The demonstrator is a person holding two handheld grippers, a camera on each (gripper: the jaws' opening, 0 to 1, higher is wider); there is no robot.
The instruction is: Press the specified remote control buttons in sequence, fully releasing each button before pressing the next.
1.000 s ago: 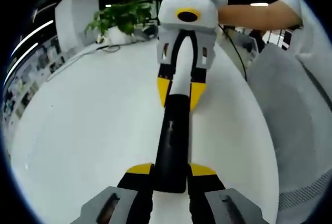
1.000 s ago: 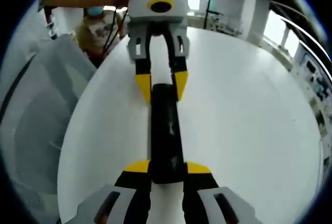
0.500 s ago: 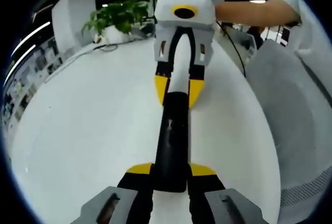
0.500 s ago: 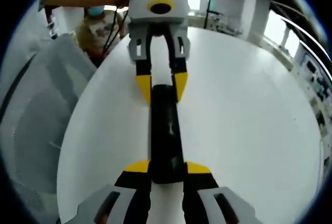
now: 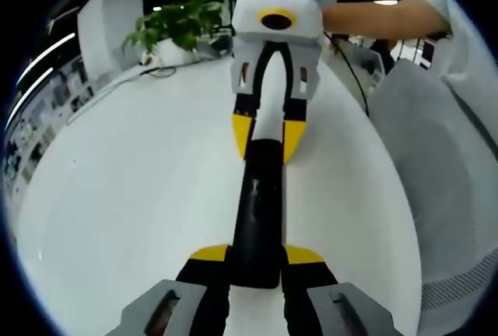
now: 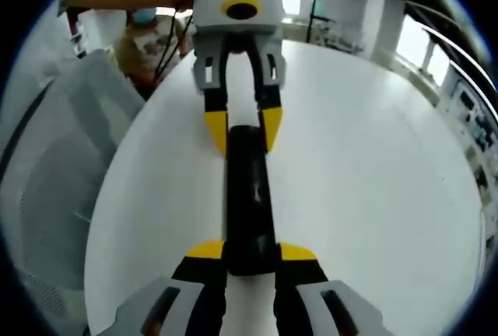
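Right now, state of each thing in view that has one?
Long black remote control: held at both ends above the white table.
Left hand-held gripper: shut on the remote's near end.
Right hand-held gripper: shut on the opposite end.
Green potted plant: upright at the table's far edge.

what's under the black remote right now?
The long black remote control is held at both ends, by the left gripper and the right gripper. Beneath it lies the round white table. The strip directly under the remote is covered, so contact can't be judged.
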